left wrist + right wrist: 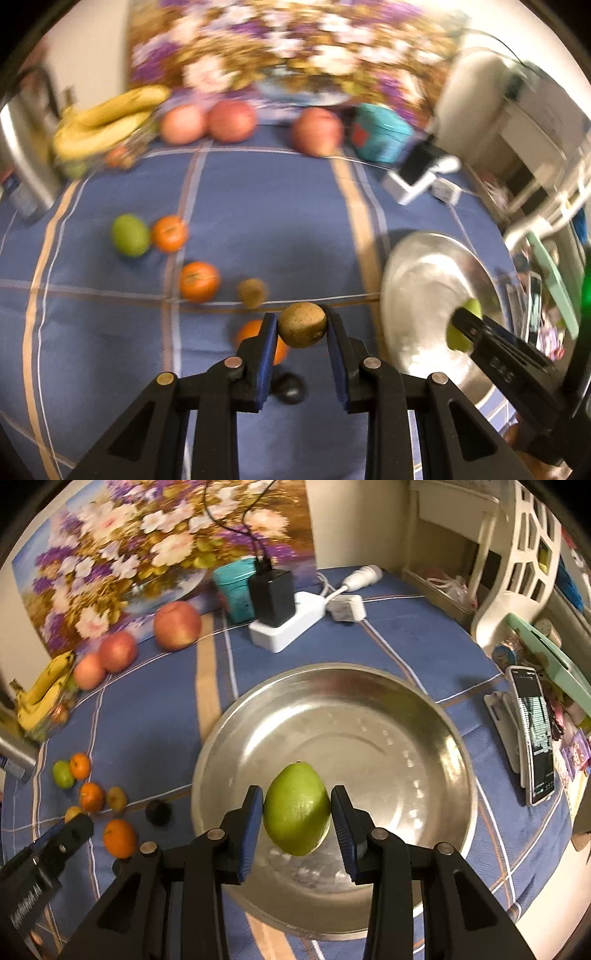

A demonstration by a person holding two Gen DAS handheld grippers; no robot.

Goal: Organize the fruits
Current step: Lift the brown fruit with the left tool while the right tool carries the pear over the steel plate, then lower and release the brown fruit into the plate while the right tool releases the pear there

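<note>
left hand-held gripper (302, 326) up close, blue pads clamped on a brown kiwi (302, 324), held off the surface; the kiwi looks nearly round from here, so long axis cannot be told. under it on the blue checked surface (277, 203): an orange (255, 332) partly hidden behind the left finger, a dark round fruit (291, 387), a second kiwi (252, 292), two more oranges (198, 281) (169, 233) and a green fruit (130, 235) lying loose, well apart from the steel bowl (413, 288) at right. right hand-held gripper (297, 814) clamped on a green pear-shaped fruit (296, 808), long axis running upright between the pads, pointed end with a small stem nub away from the camera, broad end toward the camera. it hangs above the near part of the steel bowl (443, 738), not touching the bottom as far as can be told. bowl otherwise holds nothing. at the far edge of the surface: bananas (44, 694), three apples (177, 625) in a loose row, teal tin (231, 587), white power strip (284, 627) with black charger (271, 596) plugged in, flower painting (122, 554) leaning behind. phone (533, 734) on a stand to the right of the bowl. left-wrist view is blurred.
</note>
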